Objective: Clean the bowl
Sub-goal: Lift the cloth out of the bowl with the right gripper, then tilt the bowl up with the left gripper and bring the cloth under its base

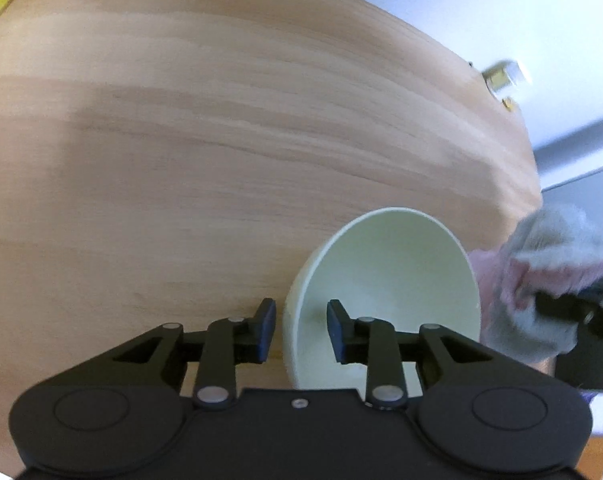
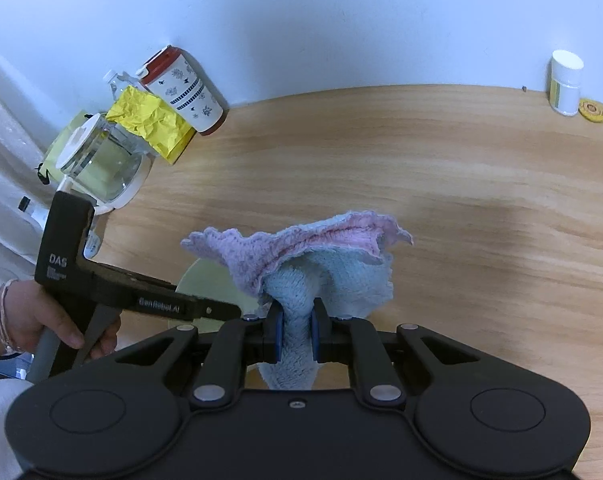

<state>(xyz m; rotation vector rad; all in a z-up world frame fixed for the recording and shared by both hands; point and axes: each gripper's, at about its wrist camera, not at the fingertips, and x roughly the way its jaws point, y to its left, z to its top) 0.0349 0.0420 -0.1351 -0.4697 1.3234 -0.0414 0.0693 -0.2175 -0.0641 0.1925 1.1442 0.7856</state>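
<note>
White bowl tilted, its wall between left fingers; right fingers pinch cloth.

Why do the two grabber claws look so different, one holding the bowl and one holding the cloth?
The left gripper stands wider, one finger inside the pale bowl and one outside, straddling its wall. The right gripper is squeezed tight on the cloth, bunching it. The bowl is hard and keeps its shape, tipped on its side; the cloth is soft, pink and blue, and flops open. Both grippers are black, over the same wooden table.

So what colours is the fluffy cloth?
The cloth is pink and light blue, clearest in the right wrist view.
</note>
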